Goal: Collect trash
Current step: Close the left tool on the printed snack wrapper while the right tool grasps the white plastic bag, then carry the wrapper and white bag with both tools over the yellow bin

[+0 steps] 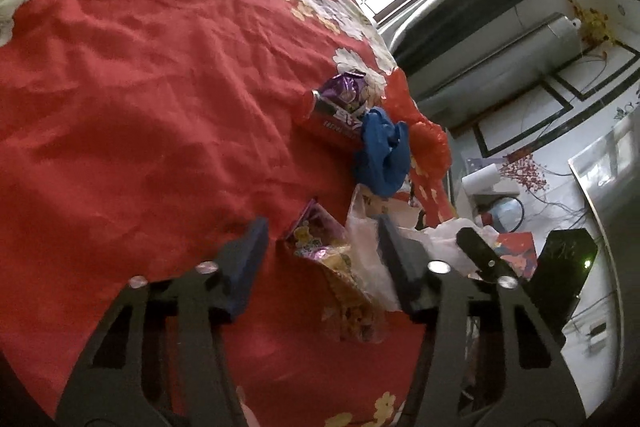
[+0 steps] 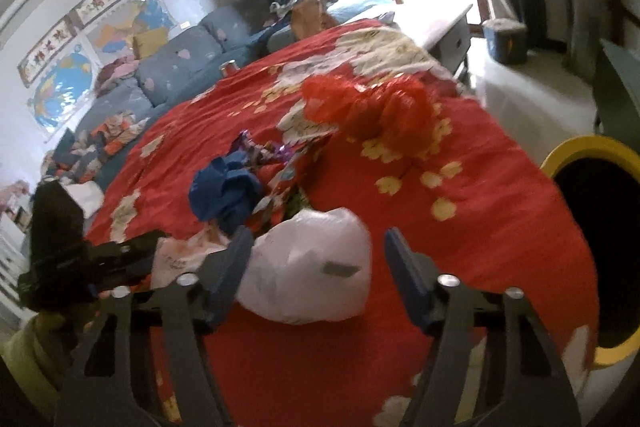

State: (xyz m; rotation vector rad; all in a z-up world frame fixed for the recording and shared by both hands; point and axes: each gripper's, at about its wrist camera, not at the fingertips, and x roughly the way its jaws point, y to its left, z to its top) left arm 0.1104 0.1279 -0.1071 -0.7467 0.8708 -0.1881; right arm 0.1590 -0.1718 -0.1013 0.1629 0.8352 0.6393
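Note:
Trash lies on a red flowered bedspread (image 1: pixel 140 87). In the left wrist view my left gripper (image 1: pixel 320 247) is open around a colourful snack wrapper (image 1: pixel 320 247), with a white plastic bag (image 1: pixel 364 239) by its right finger. Beyond lie a blue glove (image 1: pixel 382 155), a purple-red wrapper (image 1: pixel 340 107) and a red plastic bag (image 1: pixel 430 143). In the right wrist view my right gripper (image 2: pixel 320 263) is open around the white plastic bag (image 2: pixel 308 267). The blue glove (image 2: pixel 224 191), wrappers (image 2: pixel 280 163) and red bag (image 2: pixel 368 107) lie beyond it. The left gripper (image 2: pixel 108 263) shows at the left.
A yellow-rimmed bin (image 2: pixel 600 247) stands at the bed's right edge. A blue sofa (image 2: pixel 180 67) with clothes runs along the left wall. A white table (image 2: pixel 440 23) and a bright window are at the back. A small can (image 2: pixel 229 67) stands on the far bed edge.

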